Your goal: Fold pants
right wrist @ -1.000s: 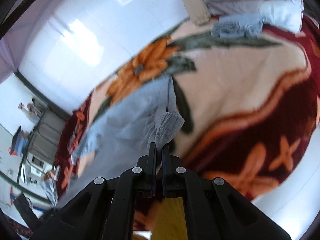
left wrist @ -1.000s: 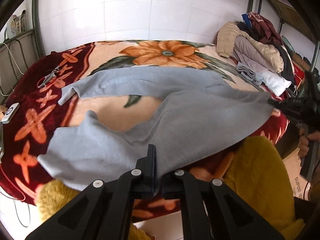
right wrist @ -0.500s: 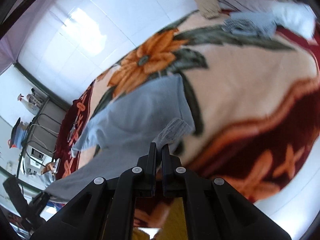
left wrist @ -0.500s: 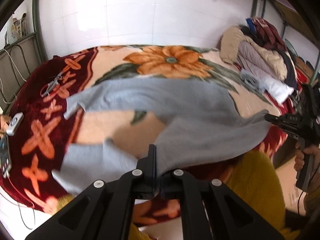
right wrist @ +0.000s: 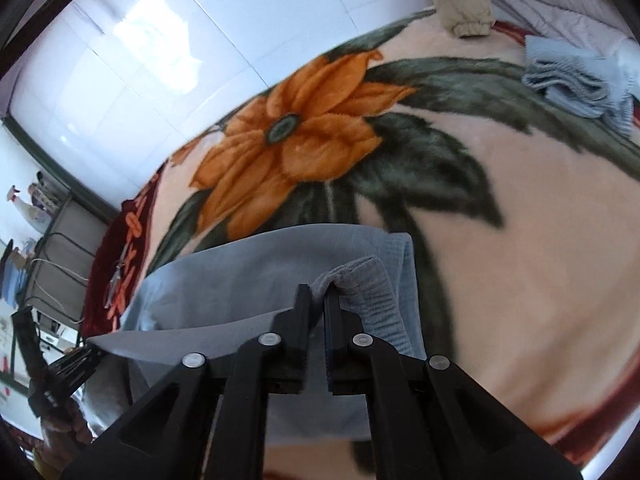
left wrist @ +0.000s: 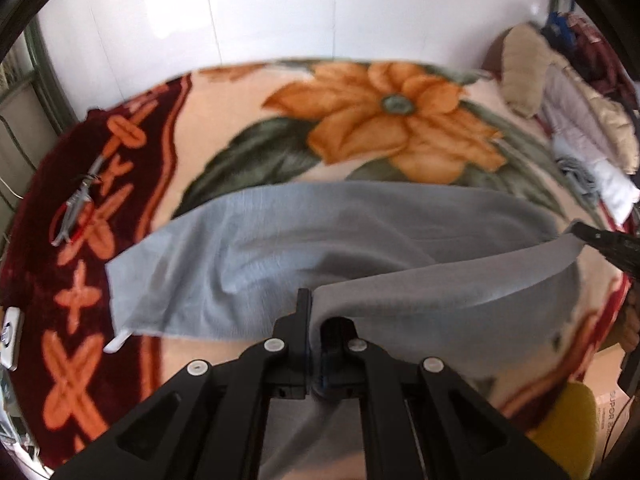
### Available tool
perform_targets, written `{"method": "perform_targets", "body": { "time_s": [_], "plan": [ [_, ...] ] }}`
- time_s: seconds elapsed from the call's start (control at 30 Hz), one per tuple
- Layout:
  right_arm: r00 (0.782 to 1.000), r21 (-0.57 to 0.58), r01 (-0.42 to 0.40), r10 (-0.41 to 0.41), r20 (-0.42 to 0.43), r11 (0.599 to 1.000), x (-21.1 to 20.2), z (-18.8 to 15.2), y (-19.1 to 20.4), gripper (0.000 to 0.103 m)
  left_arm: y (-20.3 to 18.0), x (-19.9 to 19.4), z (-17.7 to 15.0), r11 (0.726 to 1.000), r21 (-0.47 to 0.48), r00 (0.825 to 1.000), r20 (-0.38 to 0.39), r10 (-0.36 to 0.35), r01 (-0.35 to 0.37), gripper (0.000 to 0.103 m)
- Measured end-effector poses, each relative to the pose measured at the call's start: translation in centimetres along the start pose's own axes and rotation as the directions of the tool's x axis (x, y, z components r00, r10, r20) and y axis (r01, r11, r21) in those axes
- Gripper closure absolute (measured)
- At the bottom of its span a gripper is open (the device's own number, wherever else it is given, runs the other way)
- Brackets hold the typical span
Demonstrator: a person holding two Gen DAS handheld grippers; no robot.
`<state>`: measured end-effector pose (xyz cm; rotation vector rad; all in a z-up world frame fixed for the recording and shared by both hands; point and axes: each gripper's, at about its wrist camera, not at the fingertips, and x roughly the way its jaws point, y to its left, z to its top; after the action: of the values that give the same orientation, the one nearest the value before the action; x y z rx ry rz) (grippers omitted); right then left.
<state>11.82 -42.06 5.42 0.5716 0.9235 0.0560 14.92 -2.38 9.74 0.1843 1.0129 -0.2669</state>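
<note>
Grey pants (left wrist: 280, 248) lie across a floral blanket (left wrist: 384, 120) on a bed. One leg rests flat. The other half is lifted and drawn over it as a taut sheet (left wrist: 440, 288). At the sheet's near edge my left gripper (left wrist: 314, 308) is shut on the fabric; it also shows in the right wrist view, bottom left, as the left gripper (right wrist: 86, 354). My right gripper (right wrist: 318, 294) has the ribbed waistband (right wrist: 368, 292) between its tips, and its jaws are opening by a narrow gap. In the left wrist view the right gripper (left wrist: 592, 236) holds the sheet's far right corner.
A heap of clothes (left wrist: 580, 100) fills the bed's right end, with a folded light blue cloth (right wrist: 572, 76) beside it. A small metal tool with red loops (left wrist: 76, 208) and a white device (left wrist: 10, 332) lie on the left. White tiled wall behind; cardboard box (left wrist: 608, 404) on the floor.
Both grippers have carried the near half of the pants forward across the bed, over the far leg. The gap between the right gripper's fingers has widened a little.
</note>
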Motion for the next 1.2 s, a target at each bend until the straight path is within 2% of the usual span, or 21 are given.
{"method": "perform_targets", "body": {
  "time_s": [0.1, 0.17, 0.23, 0.33, 0.5, 0.6, 0.63, 0.67, 0.7, 0.73, 0.77, 0.87, 0.97, 1.13, 1.2],
  "plan": [
    [1.000, 0.011, 0.003, -0.003, -0.028, 1.000, 0.8, 0.3, -0.4, 0.086, 1.1, 4.0, 0.4, 0.999, -0.045, 0.998, -0.065, -0.024, 0.021, 0.099],
    [1.000, -0.003, -0.011, 0.011, -0.002, 1.000, 0.1, 0.3, -0.3, 0.079, 1.8, 5.9, 0.3, 0.995, -0.083, 0.994, -0.094, -0.054, 0.046, 0.099],
    [0.999, -0.036, 0.014, -0.013, 0.043, 0.999, -1.1, 0.3, -0.1, 0.057, 2.1, 6.7, -0.1, 0.994, -0.100, 0.993, -0.102, -0.063, 0.053, 0.093],
    [0.992, -0.086, 0.059, -0.049, 0.116, 0.995, -2.7, 0.1, -0.1, 0.043, 1.8, 6.9, -0.4, 0.997, -0.074, 0.994, -0.101, -0.029, 0.022, 0.084],
    [0.993, -0.171, 0.100, -0.088, 0.078, 0.980, -1.1, 0.1, 0.0, 0.043, 1.8, 6.9, -0.4, 0.997, -0.074, 0.996, -0.088, -0.024, 0.017, 0.080],
    [0.993, -0.189, 0.116, -0.107, 0.055, 0.975, 0.3, -0.4, -0.1, 0.043, 2.0, 6.7, -0.4, 0.994, -0.102, 0.997, -0.070, -0.045, 0.037, 0.080],
    [0.994, -0.193, 0.107, -0.099, 0.053, 0.975, 0.6, -0.6, -0.1, 0.046, 2.0, 6.6, -0.4, 0.994, -0.105, 0.997, -0.066, -0.048, 0.041, 0.084],
    [0.995, -0.197, 0.095, -0.086, 0.054, 0.976, 0.8, -0.8, -0.1, 0.049, 2.0, 6.3, -0.4, 0.993, -0.105, 0.997, -0.056, -0.056, 0.050, 0.087],
    [0.995, -0.200, 0.089, -0.079, 0.059, 0.976, 0.9, -1.0, -0.2, 0.063, 1.9, 6.0, -0.4, 0.993, -0.104, 0.997, -0.048, -0.065, 0.059, 0.094],
    [0.994, -0.203, 0.102, -0.090, 0.064, 0.974, 0.9, -1.2, -0.2, 0.082, 1.7, 5.6, -0.4, 0.993, -0.100, 0.997, -0.037, -0.069, 0.065, 0.095],
    [0.992, -0.204, 0.119, -0.107, 0.071, 0.972, 0.9, -1.3, -0.3, 0.082, 1.4, 4.9, -0.4, 0.994, -0.090, 0.998, -0.018, -0.062, 0.060, 0.096],
    [0.990, -0.183, 0.090, -0.067, 0.127, 0.979, -0.6, -1.3, -0.3, 0.082, 0.6, 2.6, 0.2, 0.997, -0.061, 0.998, 0.045, -0.051, 0.054, 0.098],
    [0.979, -0.181, 0.106, -0.071, 0.189, 0.978, -1.9, -0.8, -0.2, 0.082, 0.2, 0.7, 1.9, 0.999, -0.026, 0.995, 0.098, -0.023, 0.026, 0.098],
    [0.980, -0.170, 0.125, -0.095, 0.177, 0.977, -0.5, 0.3, -0.8, 0.082, 0.2, 1.6, 5.8, 0.999, -0.009, 0.991, 0.124, 0.041, -0.040, 0.099],
    [0.982, -0.153, 0.126, -0.101, 0.160, 0.980, 0.3, 0.3, -1.2, 0.082, 0.5, 2.7, 6.8, 0.999, -0.018, 0.993, 0.110, 0.044, -0.042, 0.099]
  ]
}}
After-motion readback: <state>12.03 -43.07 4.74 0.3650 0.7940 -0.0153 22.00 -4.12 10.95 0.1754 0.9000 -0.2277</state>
